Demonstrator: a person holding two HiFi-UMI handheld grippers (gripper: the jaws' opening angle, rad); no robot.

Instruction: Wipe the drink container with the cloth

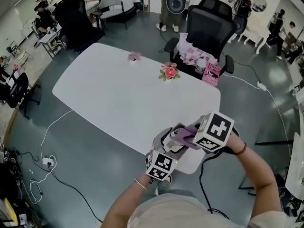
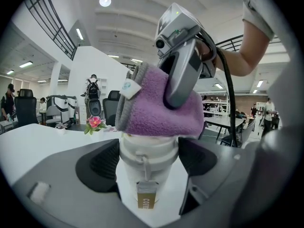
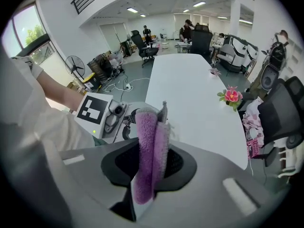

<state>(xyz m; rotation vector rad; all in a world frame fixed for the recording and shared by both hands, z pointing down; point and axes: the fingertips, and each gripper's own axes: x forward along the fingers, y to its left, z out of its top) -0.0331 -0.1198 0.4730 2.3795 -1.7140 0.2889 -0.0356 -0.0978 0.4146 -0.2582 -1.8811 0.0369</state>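
Drink container, white with a small brown tag hanging from a strap on its front, stands upright between the jaws of the left gripper; both dark jaw pads press against its sides, so the jaws are clamped on it. Position of the container: held in the air over the near edge of the white bench, directly in front of the person. The right gripper has its jaws closed on a folded purple cloth, which stands on edge between the two pads. In the left gripper view the cloth lies across the top of the container and touches it, covering the upper end, with the right gripper pressing on the cloth from above at a tilt. The two grippers meet jaw to jaw, with their marker cubes facing up. A pink flower stands near the far edge of the bench, well apart from the grippers, and a black chair stands behind it.
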